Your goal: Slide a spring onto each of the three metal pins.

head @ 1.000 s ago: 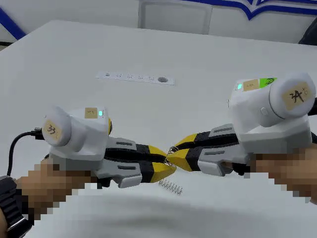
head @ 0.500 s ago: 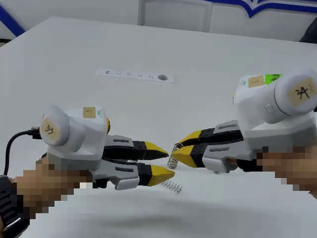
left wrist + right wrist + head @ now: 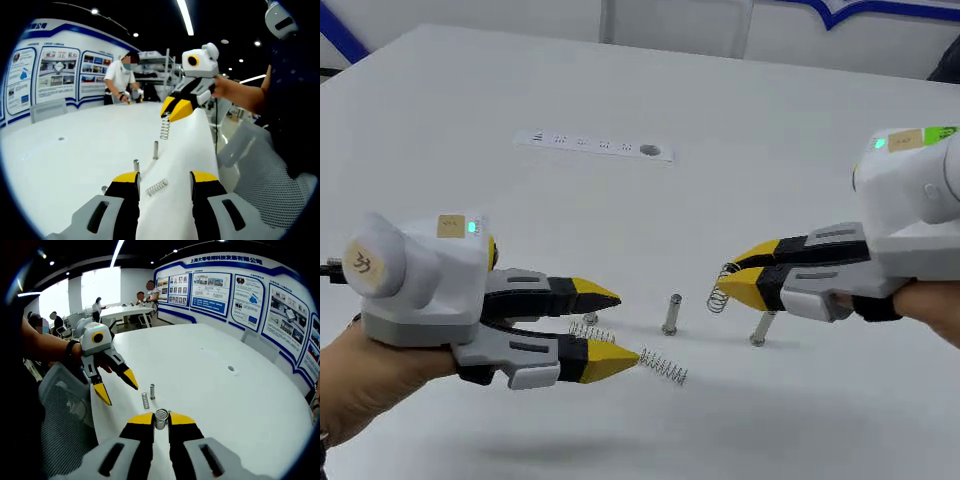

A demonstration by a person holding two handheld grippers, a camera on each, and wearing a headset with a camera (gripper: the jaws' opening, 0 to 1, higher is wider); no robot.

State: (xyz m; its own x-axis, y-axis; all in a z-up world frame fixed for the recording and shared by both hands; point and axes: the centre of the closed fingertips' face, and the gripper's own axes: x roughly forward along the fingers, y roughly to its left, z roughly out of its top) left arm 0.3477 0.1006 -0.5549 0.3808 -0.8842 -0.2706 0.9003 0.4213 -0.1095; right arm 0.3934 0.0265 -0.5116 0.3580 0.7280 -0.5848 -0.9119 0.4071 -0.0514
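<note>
— Right gripper (image 3: 728,278) reaches in above the white counter (image 3: 620,200), tips dipped slightly, clenched on a small coiled steel spring (image 3: 718,294).
— Left gripper (image 3: 628,325) is low and level, jaws spread wide. A short upright metal pin (image 3: 671,313) stands between them.

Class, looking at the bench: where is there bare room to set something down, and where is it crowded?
Bare tabletop lies between the socket strip and the pins, and again beyond the strip. It is crowded between the left gripper and the right gripper, which holds a spring: three pins and loose springs.
</note>
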